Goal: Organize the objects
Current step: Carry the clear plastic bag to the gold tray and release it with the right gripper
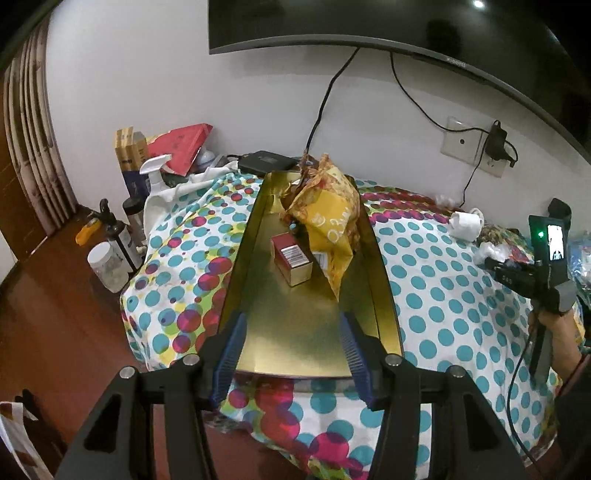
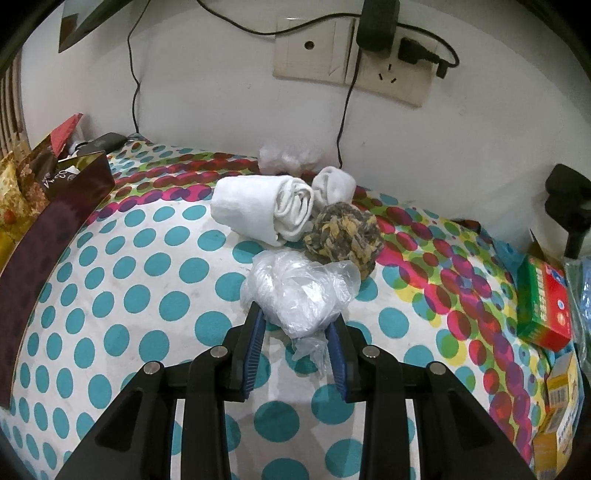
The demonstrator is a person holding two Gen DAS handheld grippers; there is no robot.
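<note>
right gripper: jaws pinched on a crumpled clear plastic bag, right at its fingertips on the dotted tablecloth
bag handling: probably featherlight, squishy, slippery; best squeezed at the thick bunched middle
left gripper: half spread, nothing visibly pinched; near rim of the gold tin tray sits between its fingers, touching or not, can't tell
tray contents: red carton, yellow snack bag beyond the fingertips
writing: TV bezel reads "xiaomi"; the packaging print is too blurry
</note>
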